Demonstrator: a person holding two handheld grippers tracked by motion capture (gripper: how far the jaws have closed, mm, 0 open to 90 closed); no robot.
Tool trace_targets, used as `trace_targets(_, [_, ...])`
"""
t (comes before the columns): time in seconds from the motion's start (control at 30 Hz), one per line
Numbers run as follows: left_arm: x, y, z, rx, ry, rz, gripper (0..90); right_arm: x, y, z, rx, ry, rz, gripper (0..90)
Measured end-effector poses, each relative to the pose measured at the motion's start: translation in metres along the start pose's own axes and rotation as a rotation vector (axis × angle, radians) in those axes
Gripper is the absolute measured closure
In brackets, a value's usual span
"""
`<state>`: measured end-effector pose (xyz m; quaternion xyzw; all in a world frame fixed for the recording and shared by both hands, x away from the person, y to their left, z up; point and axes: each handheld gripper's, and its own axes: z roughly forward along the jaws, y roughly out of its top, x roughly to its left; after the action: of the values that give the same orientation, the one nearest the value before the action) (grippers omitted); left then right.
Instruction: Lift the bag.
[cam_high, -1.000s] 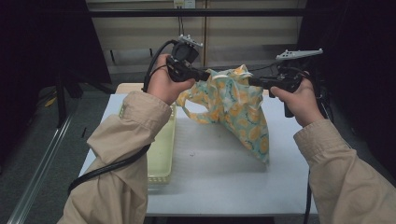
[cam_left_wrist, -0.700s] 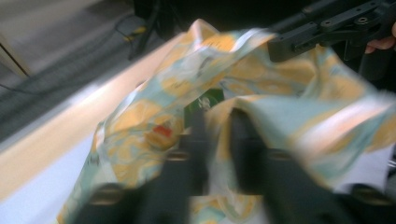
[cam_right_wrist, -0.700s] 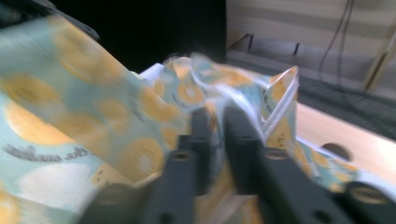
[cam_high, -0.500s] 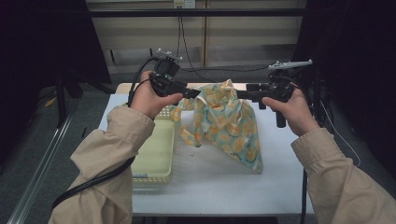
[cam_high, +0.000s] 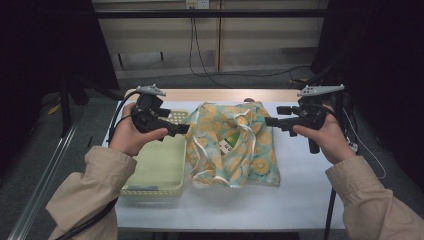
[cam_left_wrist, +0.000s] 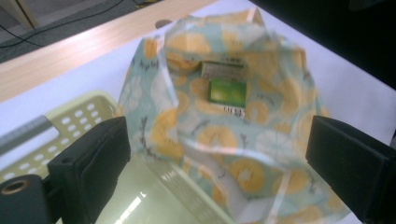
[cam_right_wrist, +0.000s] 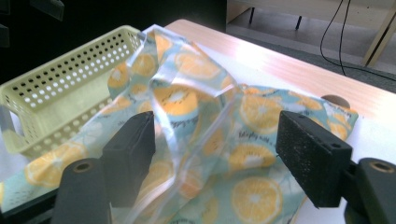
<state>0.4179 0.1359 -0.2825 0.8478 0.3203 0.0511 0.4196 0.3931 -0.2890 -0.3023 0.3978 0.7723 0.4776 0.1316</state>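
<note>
A pale blue cloth bag printed with orange slices (cam_high: 232, 145) lies crumpled on the white table, its left edge draped over the rim of a pale green perforated basket (cam_high: 155, 170). A green label (cam_left_wrist: 227, 91) shows on the bag's inside. My left gripper (cam_high: 176, 129) hovers open at the bag's left edge, above the basket. In the left gripper view its jaws (cam_left_wrist: 219, 158) stand wide apart with the bag (cam_left_wrist: 224, 121) below them. My right gripper (cam_high: 277, 116) is open at the bag's right side. Its jaws (cam_right_wrist: 219, 154) straddle a raised fold of the bag (cam_right_wrist: 205, 116) without closing on it.
The basket (cam_right_wrist: 60, 84) takes up the left part of the table (cam_high: 310, 200). A wooden strip (cam_high: 220, 95) runs along the table's far edge. Cables hang behind the table and beside its right edge. Dark floor lies on both sides.
The bag hung in the air, held between both shut grippers. It now lies on the table and basket rim, and both grippers have let go and opened.
</note>
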Motion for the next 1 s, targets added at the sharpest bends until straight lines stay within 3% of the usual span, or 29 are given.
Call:
trace_targets(0.2, [0.001,-0.028,0.006,-0.007,-0.004,0.009,6.3,0.001,-0.031,0.004,0.014,-0.006,-0.023,26.6])
trace_targets(0.37, [0.001,-0.050,0.011,0.003,0.005,0.007,6.5,0.002,-0.061,0.003,0.061,-0.020,-0.048,25.9])
trace_targets(0.57, [0.003,-0.075,0.013,0.016,0.023,0.002,7.4,0.002,-0.097,-0.002,0.084,-0.030,-0.043,25.3])
trace_targets(0.63, [0.004,-0.081,0.011,0.005,0.044,0.007,7.6,0.003,-0.108,-0.005,0.087,-0.032,-0.045,25.3])
trace_targets(0.77, [0.007,-0.091,0.011,0.006,0.037,-0.010,8.0,0.005,-0.129,-0.011,0.095,-0.041,-0.037,25.3])
trace_targets(1.0, [0.010,-0.106,0.007,0.012,0.071,-0.015,8.4,0.011,-0.159,-0.016,0.154,-0.073,-0.078,24.9])
